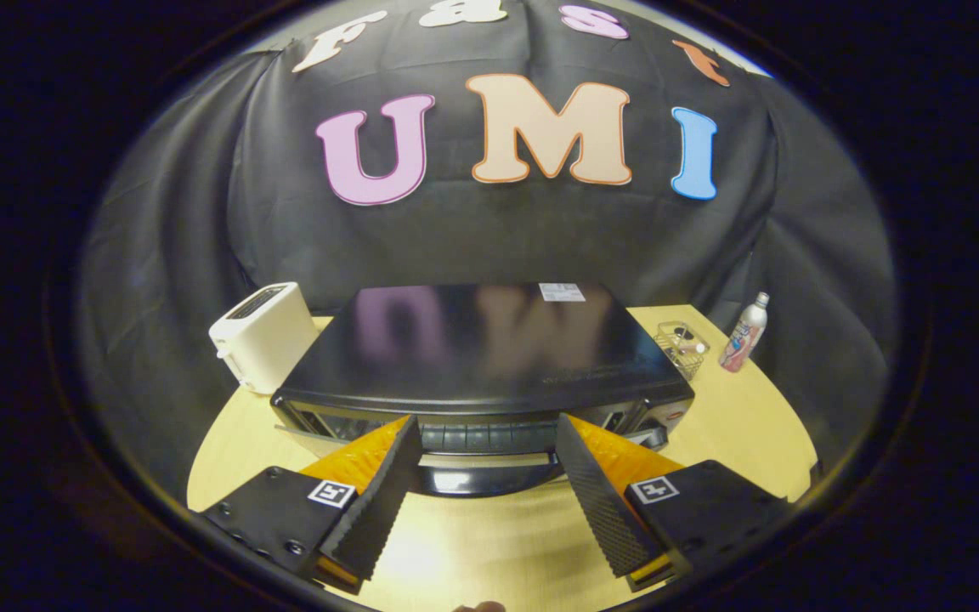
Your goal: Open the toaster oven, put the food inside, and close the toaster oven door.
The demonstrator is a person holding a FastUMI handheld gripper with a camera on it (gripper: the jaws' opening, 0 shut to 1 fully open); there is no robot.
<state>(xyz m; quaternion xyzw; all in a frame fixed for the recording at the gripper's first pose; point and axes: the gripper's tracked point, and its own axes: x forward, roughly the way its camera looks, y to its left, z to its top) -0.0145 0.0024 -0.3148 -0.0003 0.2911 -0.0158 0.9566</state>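
Toaster oven (481, 348) lying crosswise, front facing gripper (488, 429) (spread wide, holding nothing)

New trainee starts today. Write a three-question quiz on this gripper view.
1. True or false: the gripper has its jaws open, nothing between them.
2. What stands beside the toaster oven, on the side away from the bottle? A) white toaster B) kettle C) pan
3. Fill in: the toaster oven's door handle lies just ____ the jaws.

Key: 1 true. 2 A, the white toaster. 3 ahead of.
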